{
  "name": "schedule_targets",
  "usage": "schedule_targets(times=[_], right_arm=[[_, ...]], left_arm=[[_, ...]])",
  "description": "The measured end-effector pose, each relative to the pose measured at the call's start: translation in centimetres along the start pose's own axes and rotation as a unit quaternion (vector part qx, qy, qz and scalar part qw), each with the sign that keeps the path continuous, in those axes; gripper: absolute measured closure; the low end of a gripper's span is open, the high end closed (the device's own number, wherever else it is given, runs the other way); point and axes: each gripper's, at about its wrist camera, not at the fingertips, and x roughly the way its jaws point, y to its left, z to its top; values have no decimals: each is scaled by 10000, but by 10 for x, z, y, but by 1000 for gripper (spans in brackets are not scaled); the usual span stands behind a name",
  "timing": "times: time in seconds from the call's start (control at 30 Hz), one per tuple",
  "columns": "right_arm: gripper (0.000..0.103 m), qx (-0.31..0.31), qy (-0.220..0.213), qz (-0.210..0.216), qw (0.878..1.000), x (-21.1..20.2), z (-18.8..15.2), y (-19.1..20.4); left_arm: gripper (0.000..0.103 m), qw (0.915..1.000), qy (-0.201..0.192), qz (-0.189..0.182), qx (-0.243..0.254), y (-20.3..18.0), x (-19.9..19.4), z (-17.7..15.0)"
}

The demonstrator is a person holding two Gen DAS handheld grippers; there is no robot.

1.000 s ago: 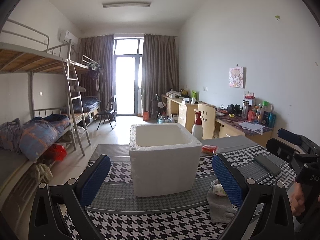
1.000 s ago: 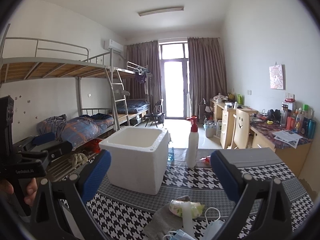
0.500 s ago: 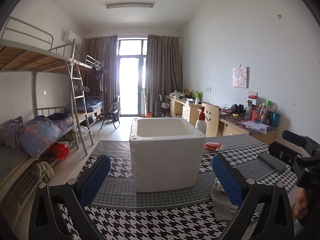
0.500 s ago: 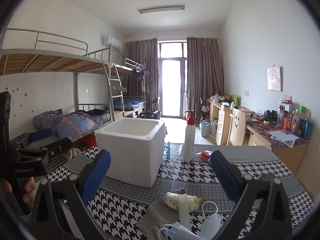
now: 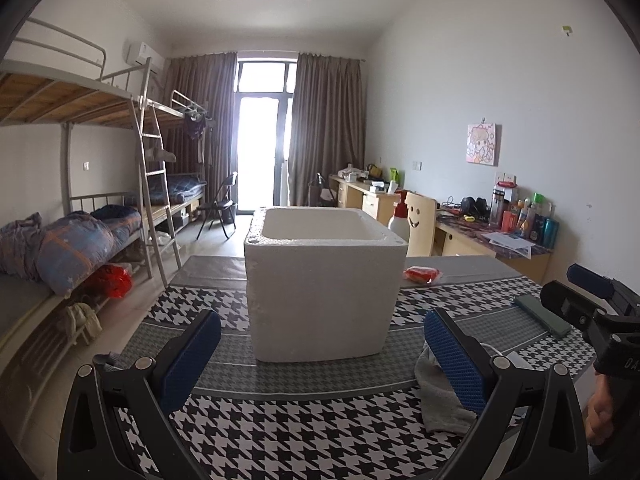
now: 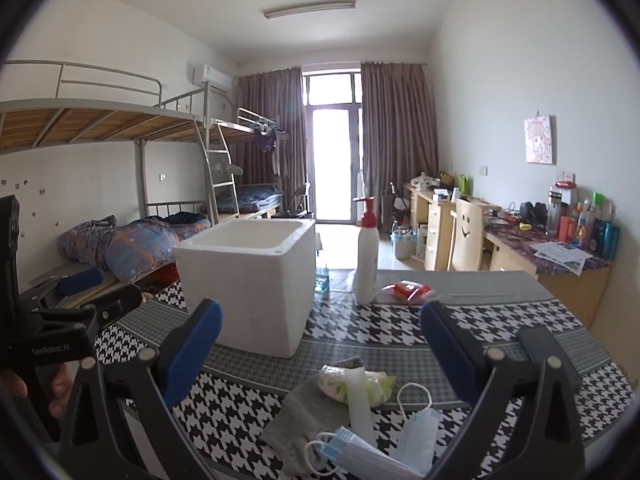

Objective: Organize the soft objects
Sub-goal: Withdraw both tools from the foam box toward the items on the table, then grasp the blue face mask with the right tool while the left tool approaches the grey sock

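Between foam box and table edge, clear cloth

Grey sock: partly hidden behind left gripper's right finger. Face masks below right gripper: cut by bottom edge. Foam box interior floor: not visible.

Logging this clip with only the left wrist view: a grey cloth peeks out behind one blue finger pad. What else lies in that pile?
Observer: On the grey cloth lie a patterned tissue pack and a white tube.
Operator: Any other soft items?
Observer: Blue face masks, at the cloth's near edge.
Operator: Is the right gripper holding something?
Observer: No, the right gripper is open and empty above the pile.
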Motion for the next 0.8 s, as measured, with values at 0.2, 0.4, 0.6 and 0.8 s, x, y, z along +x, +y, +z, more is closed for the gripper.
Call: schedule_targets(times=[0.2,0.4,0.6,0.8], right_arm=[[2,120,108,-89,9998,3,-8,-8],[2,180,214,-280,9992,3,-15,-18],[2,279,296,-407,9983,4,-20,-30],[2,312,367,-524,9975,3,-24,-37]], left_arm=[[1,9997,216,-74,22,-5,10,-8],[1,9991,359,-220,62,-11,18,-10],[1,9981,479,-345,145,-20,24,-12],[1,9964,651,-511,206,-31,32,-17]])
